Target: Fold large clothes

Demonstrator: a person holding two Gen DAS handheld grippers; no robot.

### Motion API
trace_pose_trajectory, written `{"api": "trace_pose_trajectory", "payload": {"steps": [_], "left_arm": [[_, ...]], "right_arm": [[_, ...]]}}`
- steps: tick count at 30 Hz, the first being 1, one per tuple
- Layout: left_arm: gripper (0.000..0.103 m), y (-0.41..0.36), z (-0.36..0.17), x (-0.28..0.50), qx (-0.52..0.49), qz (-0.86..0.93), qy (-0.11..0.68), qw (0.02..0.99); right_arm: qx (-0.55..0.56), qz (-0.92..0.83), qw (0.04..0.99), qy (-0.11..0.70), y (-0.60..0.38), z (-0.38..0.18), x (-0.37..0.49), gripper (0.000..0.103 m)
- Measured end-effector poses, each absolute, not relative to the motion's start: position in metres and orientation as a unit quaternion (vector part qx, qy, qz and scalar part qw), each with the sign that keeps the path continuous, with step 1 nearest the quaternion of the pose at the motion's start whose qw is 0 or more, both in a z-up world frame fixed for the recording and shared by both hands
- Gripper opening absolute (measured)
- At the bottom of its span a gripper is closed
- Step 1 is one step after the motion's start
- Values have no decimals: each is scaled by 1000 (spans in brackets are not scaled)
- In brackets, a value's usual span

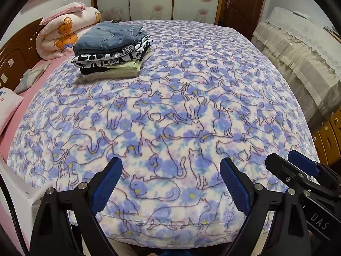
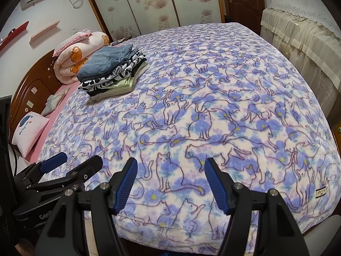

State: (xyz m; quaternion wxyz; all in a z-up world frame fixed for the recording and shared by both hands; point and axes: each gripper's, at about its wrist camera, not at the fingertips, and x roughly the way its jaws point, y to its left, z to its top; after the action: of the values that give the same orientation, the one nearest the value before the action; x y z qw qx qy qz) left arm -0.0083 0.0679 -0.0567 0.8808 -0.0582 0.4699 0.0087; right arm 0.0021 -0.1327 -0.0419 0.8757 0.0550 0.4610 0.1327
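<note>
Where blanket (image 1: 191, 98) spreads, both grippers seemingly empty.

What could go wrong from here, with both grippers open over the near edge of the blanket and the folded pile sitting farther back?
1. The stack of folded clothes rests on the cat-print blanket; pulling the blanket could topple it.
2. Left gripper and right gripper hover close together, so they might collide.
3. Thick fleece may slip from the pads.

left gripper (image 1: 170, 170) agape, right gripper (image 2: 170, 170) agape, side by side
</note>
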Motion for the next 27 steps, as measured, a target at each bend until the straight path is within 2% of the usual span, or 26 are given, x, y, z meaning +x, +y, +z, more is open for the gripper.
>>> {"api": "trace_pose_trajectory", "payload": {"steps": [27], "left_arm": [[91, 69, -55, -8, -55, 7, 471, 880]], "right_arm": [[56, 132, 876, 461, -131, -42, 1, 66]]}}
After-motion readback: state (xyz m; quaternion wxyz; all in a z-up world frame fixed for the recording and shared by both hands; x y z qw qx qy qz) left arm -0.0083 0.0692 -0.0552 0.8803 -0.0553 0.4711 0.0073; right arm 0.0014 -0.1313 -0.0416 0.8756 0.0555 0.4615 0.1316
